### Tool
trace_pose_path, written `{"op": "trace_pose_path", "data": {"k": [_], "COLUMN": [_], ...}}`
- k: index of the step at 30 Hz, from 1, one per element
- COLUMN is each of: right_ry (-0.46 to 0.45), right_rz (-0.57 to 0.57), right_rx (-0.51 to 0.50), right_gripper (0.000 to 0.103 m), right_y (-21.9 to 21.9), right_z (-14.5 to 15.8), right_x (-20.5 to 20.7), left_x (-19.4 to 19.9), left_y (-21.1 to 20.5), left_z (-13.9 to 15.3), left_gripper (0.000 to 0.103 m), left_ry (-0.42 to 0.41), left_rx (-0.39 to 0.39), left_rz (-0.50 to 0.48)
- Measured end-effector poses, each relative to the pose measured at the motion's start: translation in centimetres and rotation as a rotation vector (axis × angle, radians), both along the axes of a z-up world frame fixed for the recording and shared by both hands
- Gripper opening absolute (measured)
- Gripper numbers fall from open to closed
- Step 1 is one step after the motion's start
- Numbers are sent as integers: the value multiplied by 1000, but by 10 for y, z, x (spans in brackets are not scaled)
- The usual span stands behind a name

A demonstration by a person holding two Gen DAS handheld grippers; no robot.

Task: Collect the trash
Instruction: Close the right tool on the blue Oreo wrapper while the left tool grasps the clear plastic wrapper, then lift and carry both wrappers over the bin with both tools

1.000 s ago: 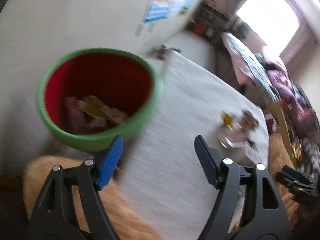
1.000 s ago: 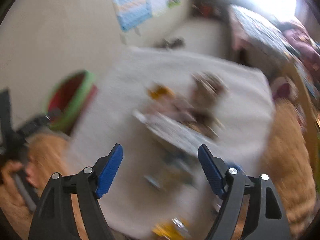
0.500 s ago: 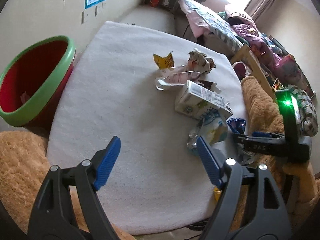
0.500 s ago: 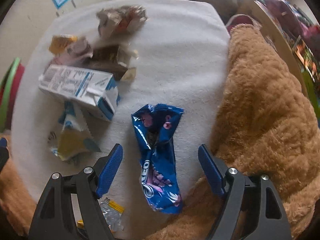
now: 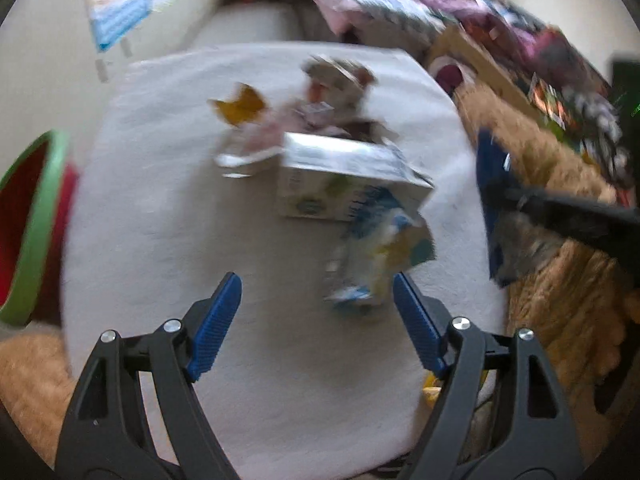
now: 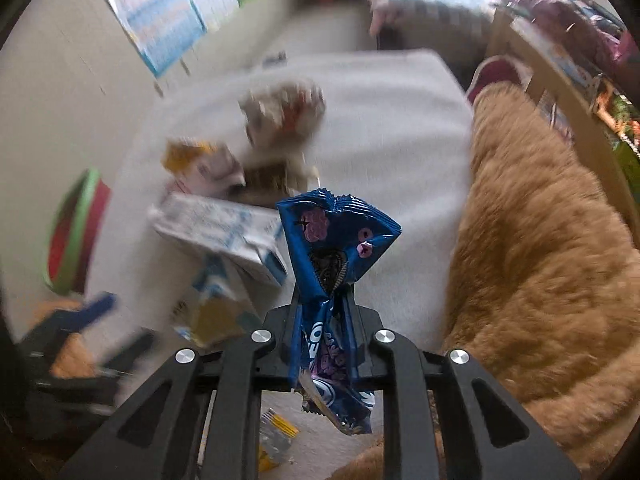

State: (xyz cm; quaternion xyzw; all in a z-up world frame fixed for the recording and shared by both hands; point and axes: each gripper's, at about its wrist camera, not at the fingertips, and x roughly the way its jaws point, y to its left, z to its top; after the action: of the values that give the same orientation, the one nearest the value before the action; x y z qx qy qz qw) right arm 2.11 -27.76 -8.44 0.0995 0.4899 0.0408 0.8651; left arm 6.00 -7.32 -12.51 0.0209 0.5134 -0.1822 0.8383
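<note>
My right gripper (image 6: 323, 300) is shut on a blue cookie wrapper (image 6: 334, 240), which stands up between its jaws above the white mat (image 6: 392, 120). In the left wrist view that same blue wrapper (image 5: 490, 184) hangs at the right edge. My left gripper (image 5: 316, 316) is open above the mat (image 5: 160, 220), with a crumpled blue and yellow packet (image 5: 380, 264) just ahead of its right finger. A white carton (image 5: 344, 176) lies beyond, with a yellow wrapper (image 5: 240, 106) and a crumpled paper ball (image 5: 336, 76) further back. The red bin with a green rim (image 5: 36, 216) stands at the left.
A tan furry rug (image 6: 540, 260) lies right of the mat. Small yellow scraps (image 6: 276, 436) sit near the mat's front edge. A wall with posters (image 6: 168, 12) is behind, and a bed and cluttered shelf (image 5: 540, 60) stand at the back right.
My right gripper closed on the blue wrapper and lifted it off the mat. My left gripper swung from the bin toward the trash pile, still open.
</note>
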Motion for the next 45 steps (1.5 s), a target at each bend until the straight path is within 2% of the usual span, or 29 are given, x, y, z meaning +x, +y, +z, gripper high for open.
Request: {"op": "trace_pose_path", "data": {"k": [4, 7, 9, 10, 12, 16, 19, 22, 26, 30, 32, 36, 38, 45], "right_ry": [-18, -3, 0, 0, 2, 11, 20, 28, 41, 40, 37, 32, 25, -6], "right_rz": [-38, -43, -33, -27, -14, -3, 1, 11, 24, 32, 30, 27, 26, 32], "right_rx": [82, 115, 111, 106, 95, 83, 76, 64, 45, 37, 40, 43, 45, 27], "right_gripper": [16, 17, 17, 17, 17, 17, 17, 17, 17, 17, 17, 17, 17, 17], "right_y": [-7, -10, -8, -7, -4, 0, 2, 6, 11, 13, 12, 12, 12, 15], "right_z": [7, 5, 7, 5, 4, 0, -2, -4, -8, -8, -8, -7, -5, 1], "right_x": [-6, -6, -3, -1, 1, 2, 4, 4, 6, 5, 4, 3, 2, -1], "left_x": [15, 22, 26, 28, 29, 23, 17, 9, 3, 2, -1, -3, -4, -9], "left_y": [-20, -38, -44, -45, -43, -30, -16, -6, 0, -2, -1, 6, 14, 51], "left_z": [-13, -21, -25, -26, -30, -31, -27, -22, -17, -19, -22, -24, -17, 19], "left_gripper": [74, 72, 63, 54, 43, 30, 28, 28, 36, 43, 42, 26, 25, 24], "left_ry": [42, 58, 64, 74, 106, 110, 122, 99, 59, 63, 75, 88, 66, -88], "left_rx": [-6, 32, 60, 60, 41, 22, 19, 36, 51, 51, 49, 15, -9, -52], "left_rz": [5, -27, -36, -34, -27, -33, 5, 11, 11, 5, 2, 16, 44, 167]}}
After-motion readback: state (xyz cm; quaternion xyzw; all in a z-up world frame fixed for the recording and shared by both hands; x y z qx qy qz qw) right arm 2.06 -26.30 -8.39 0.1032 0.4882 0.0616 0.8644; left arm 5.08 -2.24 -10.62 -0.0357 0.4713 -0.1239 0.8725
